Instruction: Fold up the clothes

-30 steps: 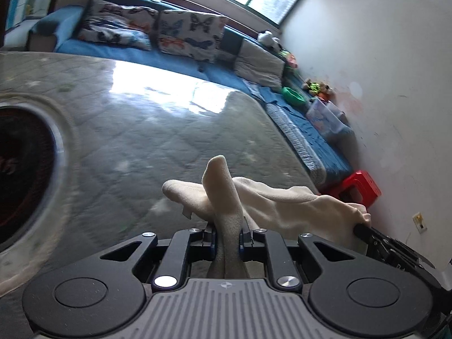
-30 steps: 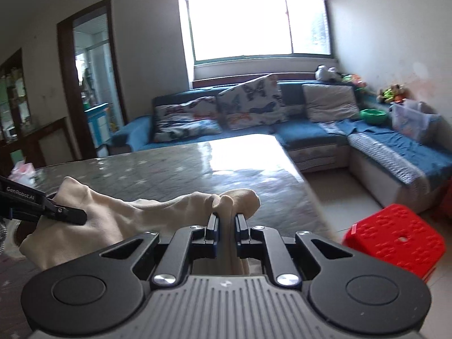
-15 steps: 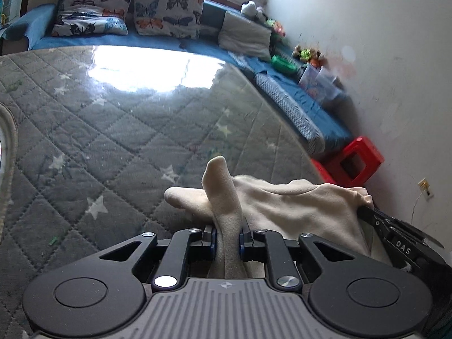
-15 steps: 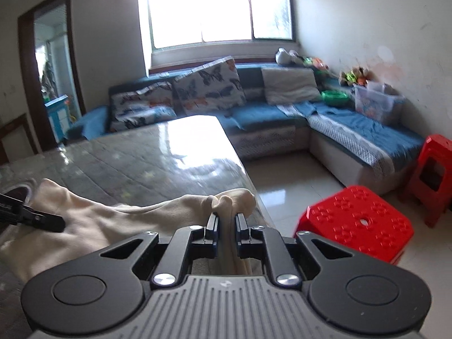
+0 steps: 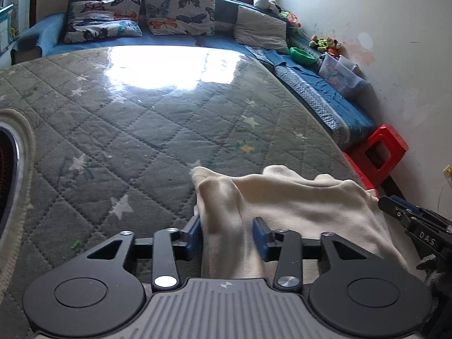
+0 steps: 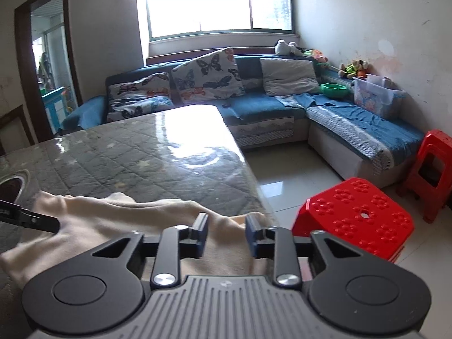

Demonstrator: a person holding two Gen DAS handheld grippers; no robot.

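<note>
A cream garment [image 5: 296,206] lies on the grey quilted table [image 5: 135,130] near its right edge; it also shows in the right wrist view [image 6: 118,220]. My left gripper [image 5: 227,233] is open, with a fold of the garment lying loosely between its blue pads. My right gripper [image 6: 226,234] is open over the garment's other end at the table edge. The right gripper's tip [image 5: 406,214] shows in the left wrist view, and the left gripper's tip [image 6: 34,220] shows in the right wrist view.
A round dark opening with a cream rim [image 5: 11,163] sits at the table's left. Red stools [image 6: 356,214] stand on the tiled floor right of the table. A blue corner sofa [image 6: 282,107] with butterfly pillows lines the far wall.
Both grippers were shut on the garment and have opened. The garment has dropped from a raised fold to lie flatter on the table.
</note>
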